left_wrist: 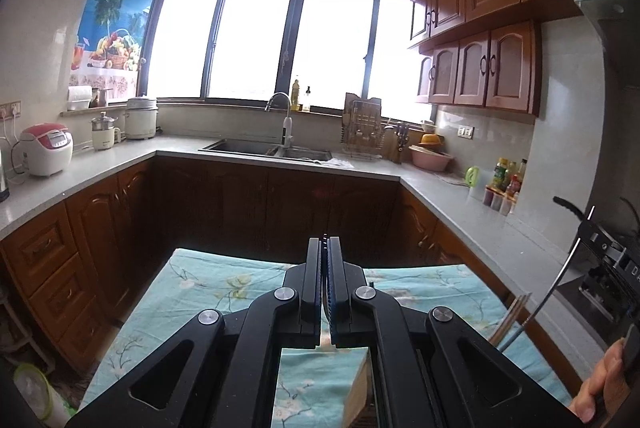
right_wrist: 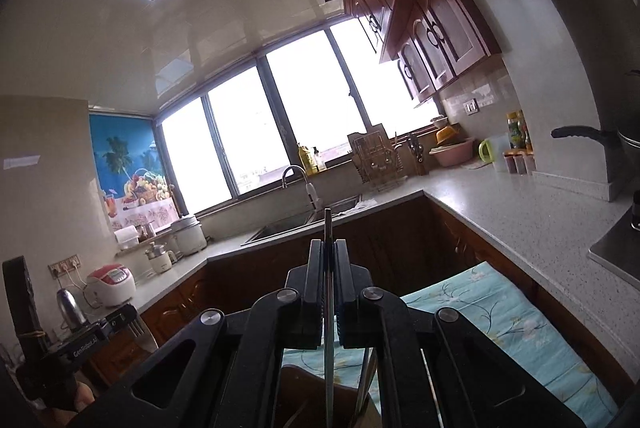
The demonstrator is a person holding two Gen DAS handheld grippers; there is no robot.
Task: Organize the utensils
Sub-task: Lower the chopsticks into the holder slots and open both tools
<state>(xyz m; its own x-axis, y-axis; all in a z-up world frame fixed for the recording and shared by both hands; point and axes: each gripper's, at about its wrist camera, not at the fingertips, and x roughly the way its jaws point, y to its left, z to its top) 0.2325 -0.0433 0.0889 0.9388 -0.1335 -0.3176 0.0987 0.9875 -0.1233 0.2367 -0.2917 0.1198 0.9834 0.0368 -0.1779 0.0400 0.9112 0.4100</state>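
Note:
My left gripper (left_wrist: 325,242) is shut with nothing visible between its fingers, held above a table with a teal floral cloth (left_wrist: 208,292). My right gripper (right_wrist: 328,244) is shut on a thin metal utensil handle (right_wrist: 328,308) that stands upright between the fingers and pokes out past the tips. Its lower end is hidden behind the gripper. In the left wrist view the right gripper (left_wrist: 608,260) shows at the right edge with the thin utensil (left_wrist: 548,292) and some wooden chopsticks (left_wrist: 510,320) below it. In the right wrist view the left gripper (right_wrist: 76,344) shows at the lower left, with a fork (right_wrist: 140,332) beside it.
A U-shaped grey counter (left_wrist: 500,224) with brown cabinets surrounds the table. It holds a sink (left_wrist: 272,148), a dish rack (left_wrist: 362,132), a pink basin (left_wrist: 430,158), spice bottles (left_wrist: 504,184), rice cookers (left_wrist: 46,148) and a stove (right_wrist: 620,248).

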